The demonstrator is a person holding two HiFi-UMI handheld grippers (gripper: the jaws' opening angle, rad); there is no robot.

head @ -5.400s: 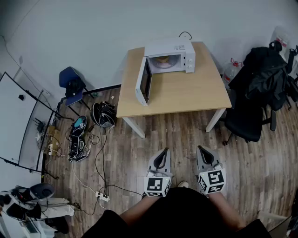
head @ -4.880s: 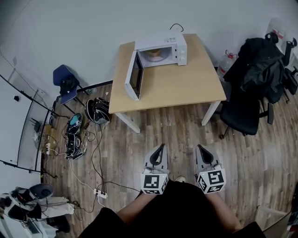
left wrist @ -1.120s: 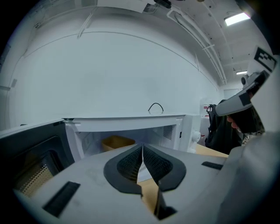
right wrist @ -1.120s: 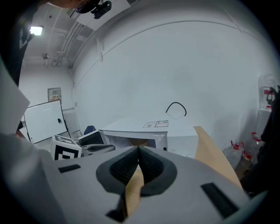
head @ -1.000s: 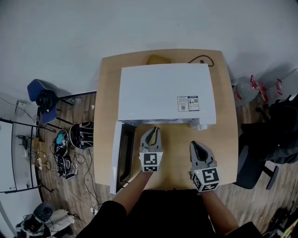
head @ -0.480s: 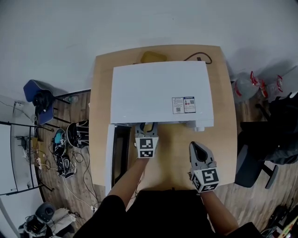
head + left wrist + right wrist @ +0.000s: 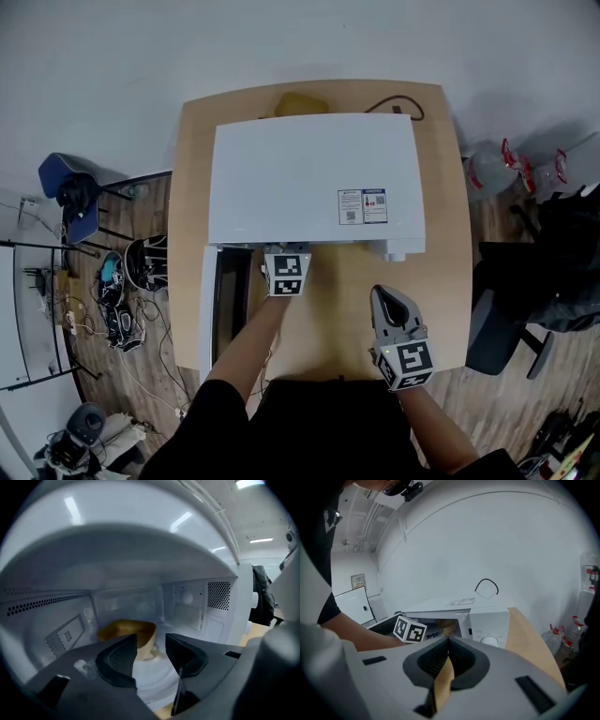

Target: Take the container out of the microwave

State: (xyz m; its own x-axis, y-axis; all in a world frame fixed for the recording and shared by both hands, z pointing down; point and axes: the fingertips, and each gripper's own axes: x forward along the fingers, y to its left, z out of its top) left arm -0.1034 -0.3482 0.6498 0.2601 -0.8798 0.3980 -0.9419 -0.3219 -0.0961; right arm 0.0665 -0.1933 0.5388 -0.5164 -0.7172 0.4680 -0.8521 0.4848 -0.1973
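Here, a white microwave (image 7: 300, 178) stands on a wooden table (image 7: 441, 272) with its door (image 7: 208, 309) swung open to the left. The left gripper (image 7: 151, 645) reaches into the cavity, its jaws spread and just now opening wider, clamping nothing. A brown container (image 7: 129, 629) sits inside, just beyond the left jaw's tip and seemingly untouched. The right gripper (image 7: 384, 296) hovers over the table in front, its jaws pressed together and empty.

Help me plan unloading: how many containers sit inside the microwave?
1: a brown bowl-shaped container on the white turntable, left of centre. The cavity's near floor is hidden, so more are possible.
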